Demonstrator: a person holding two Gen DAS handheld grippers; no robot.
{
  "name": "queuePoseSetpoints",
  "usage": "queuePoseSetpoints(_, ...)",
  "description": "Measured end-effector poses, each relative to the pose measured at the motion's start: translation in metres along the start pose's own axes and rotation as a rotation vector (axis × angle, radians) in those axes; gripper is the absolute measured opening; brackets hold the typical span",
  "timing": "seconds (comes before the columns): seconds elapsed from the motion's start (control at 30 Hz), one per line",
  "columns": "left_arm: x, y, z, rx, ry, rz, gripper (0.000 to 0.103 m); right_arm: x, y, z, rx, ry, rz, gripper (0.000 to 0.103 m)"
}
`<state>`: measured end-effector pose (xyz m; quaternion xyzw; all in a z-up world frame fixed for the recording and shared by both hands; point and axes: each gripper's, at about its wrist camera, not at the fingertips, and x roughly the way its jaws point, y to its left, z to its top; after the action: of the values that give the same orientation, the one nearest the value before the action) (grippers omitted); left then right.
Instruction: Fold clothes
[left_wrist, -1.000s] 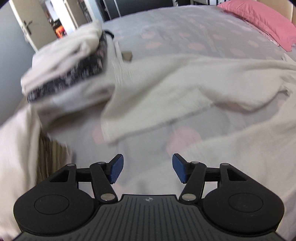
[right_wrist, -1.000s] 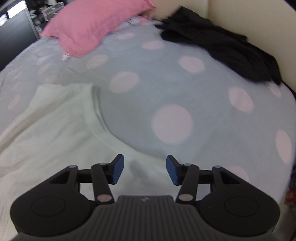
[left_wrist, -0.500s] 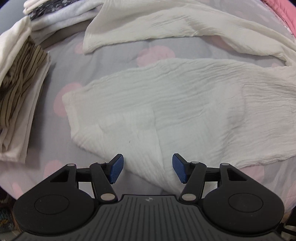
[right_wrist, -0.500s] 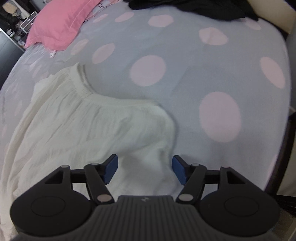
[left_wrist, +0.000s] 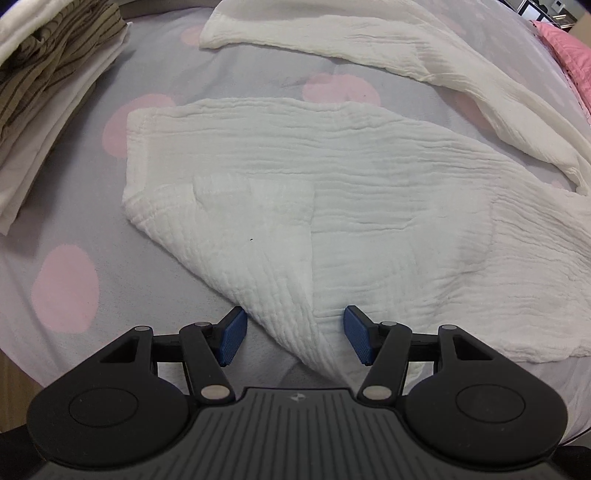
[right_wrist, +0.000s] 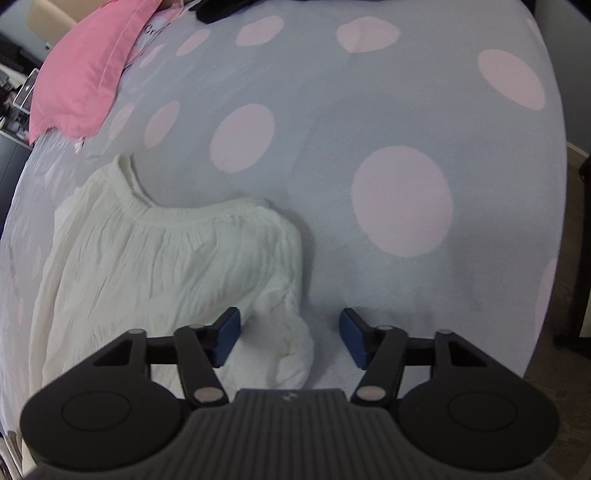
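A white crinkled garment (left_wrist: 332, 206) lies spread on the polka-dot bed sheet (left_wrist: 66, 266); its long sleeve or leg (left_wrist: 369, 48) runs across the top of the left wrist view. My left gripper (left_wrist: 291, 341) is open, its blue pads either side of the garment's near corner, just above the cloth. In the right wrist view the same white garment (right_wrist: 166, 266) shows its gathered waistband or neck edge (right_wrist: 177, 218). My right gripper (right_wrist: 290, 341) is open over the garment's rounded near corner, with the right pad over bare sheet.
A stack of folded clothes (left_wrist: 40, 81), white and brown-striped, sits at the far left. A pink pillow (right_wrist: 85, 70) lies at the bed's head, dark clothing (right_wrist: 218, 9) beyond it. The bed edge and wooden floor (right_wrist: 569, 295) run along the right.
Both grippers have tilted down and come closer to the white garment's near edge. The views swung from across the bed to the cloth directly below; both stayed open.
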<state>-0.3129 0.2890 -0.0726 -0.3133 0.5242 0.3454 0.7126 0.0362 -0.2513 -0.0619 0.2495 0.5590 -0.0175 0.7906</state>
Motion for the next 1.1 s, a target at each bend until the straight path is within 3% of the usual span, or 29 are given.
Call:
queuePoseSetpoints(0.03, -0.001, 0.0, -0.001, 0.002, -0.009, -0.004, 0.04, 0.001, 0.002, -0.001, -0.009, 0.009, 0.013, 0.03)
queuePoseSetpoints(0.07, -0.001, 0.0, -0.002, 0.003, -0.018, -0.007, 0.032, 0.001, 0.005, -0.002, -0.018, 0.017, 0.024, 0.02)
queuePoseSetpoints(0.13, -0.003, 0.001, -0.002, -0.002, -0.035, -0.017, 0.014, -0.003, 0.006, -0.005, -0.043, -0.004, 0.017, 0.015)
queuePoseSetpoints(0.2, -0.012, 0.006, 0.001, -0.015, -0.064, -0.023, 0.009, -0.011, 0.007, -0.005, -0.059, -0.038, 0.011, 0.012)
queuePoseSetpoints(0.5, -0.076, 0.027, 0.021, -0.038, -0.157, -0.099, 0.005, -0.057, 0.007, 0.009, -0.091, -0.186, 0.004, 0.011)
queuePoseSetpoints(0.63, -0.106, 0.039, 0.018, -0.024, -0.156, -0.128, 0.005, -0.082, 0.005, 0.008, -0.102, -0.209, 0.021, 0.01)
queuePoseSetpoints(0.8, -0.107, 0.043, 0.002, 0.002, -0.104, -0.112, 0.005, -0.117, 0.004, -0.004, -0.148, -0.262, -0.004, 0.01)
queuePoseSetpoints(0.97, -0.105, 0.046, -0.015, 0.029, -0.049, -0.092, 0.005, -0.121, -0.006, -0.011, -0.164, -0.219, -0.065, 0.01)
queuePoseSetpoints(1.1, -0.082, 0.048, -0.027, 0.03, -0.005, -0.052, 0.005, -0.094, -0.016, -0.014, -0.153, -0.154, -0.122, 0.01)
